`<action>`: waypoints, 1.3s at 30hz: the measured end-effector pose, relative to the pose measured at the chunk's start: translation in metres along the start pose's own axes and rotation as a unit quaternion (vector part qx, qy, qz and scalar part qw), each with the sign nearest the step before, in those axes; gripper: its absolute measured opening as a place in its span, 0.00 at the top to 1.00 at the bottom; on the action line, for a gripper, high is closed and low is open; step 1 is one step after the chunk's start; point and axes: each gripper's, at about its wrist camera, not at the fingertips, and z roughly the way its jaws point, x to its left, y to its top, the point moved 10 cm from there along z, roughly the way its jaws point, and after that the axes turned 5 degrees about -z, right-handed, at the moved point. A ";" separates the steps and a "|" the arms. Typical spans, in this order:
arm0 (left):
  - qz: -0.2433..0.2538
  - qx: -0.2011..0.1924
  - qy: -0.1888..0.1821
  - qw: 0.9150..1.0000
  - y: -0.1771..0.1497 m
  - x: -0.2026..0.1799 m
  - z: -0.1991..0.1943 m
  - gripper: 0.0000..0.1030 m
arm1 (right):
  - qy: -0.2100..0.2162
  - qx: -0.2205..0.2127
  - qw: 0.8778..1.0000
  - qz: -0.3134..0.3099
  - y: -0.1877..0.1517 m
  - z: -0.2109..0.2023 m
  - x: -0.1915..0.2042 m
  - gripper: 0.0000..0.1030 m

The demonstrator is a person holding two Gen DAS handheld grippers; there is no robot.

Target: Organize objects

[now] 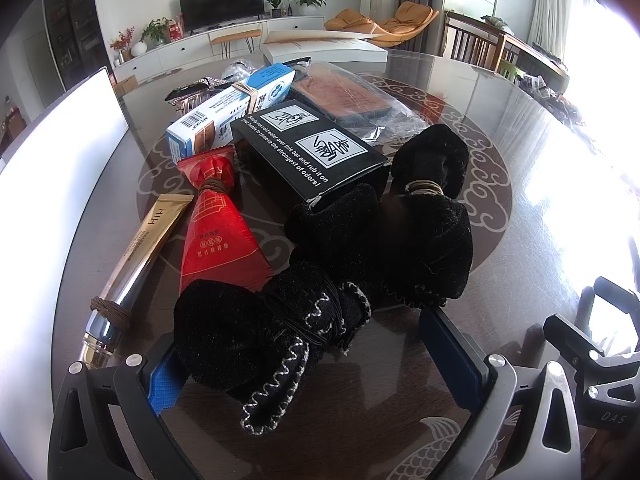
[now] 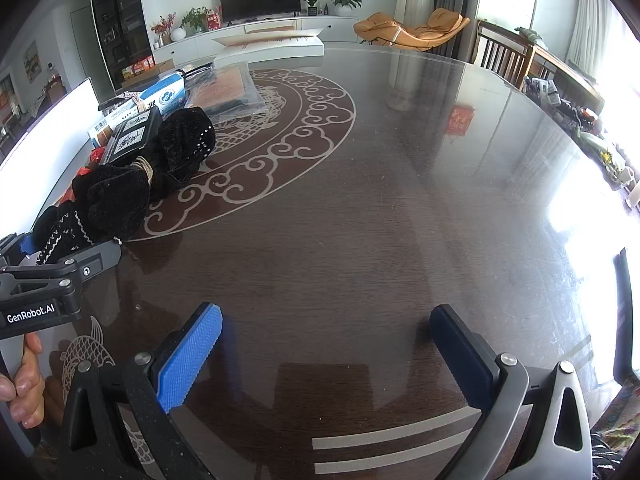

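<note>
A black fabric bundle (image 1: 256, 332) with white zigzag stitching, tied with a black elastic, lies between the fingers of my left gripper (image 1: 308, 364). That gripper is open; its left pad (image 1: 164, 380) touches the fabric and the right pad (image 1: 452, 352) stands slightly off it. A second black velvet bundle (image 1: 424, 216) with a gold band lies just behind, also seen in the right wrist view (image 2: 120, 188). My right gripper (image 2: 326, 352) is open over the bare table (image 2: 380, 200), with nothing between its fingers.
Behind the bundles lie a black box (image 1: 312, 148), a red packet (image 1: 216, 232), a gold tube (image 1: 148, 248), a blue-white carton (image 1: 232, 108) and a bagged brown item (image 1: 344, 96). A white box (image 1: 320, 50) sits at the far edge. A hand (image 2: 24, 384) holds the left gripper's handle.
</note>
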 end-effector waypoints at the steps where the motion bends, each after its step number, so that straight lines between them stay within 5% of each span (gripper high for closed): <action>1: 0.000 0.000 0.000 1.000 0.000 0.000 0.000 0.00 | 0.000 0.000 1.000 0.000 0.000 0.000 0.000 0.00; 30: -0.001 -0.002 0.001 1.000 -0.001 0.000 -0.002 0.00 | 0.000 -0.007 1.000 0.000 0.000 -0.003 -0.002 0.00; 39: -0.009 -0.018 0.001 1.000 0.027 0.014 0.017 0.00 | -0.001 -0.009 1.000 -0.001 0.000 -0.004 -0.003 0.00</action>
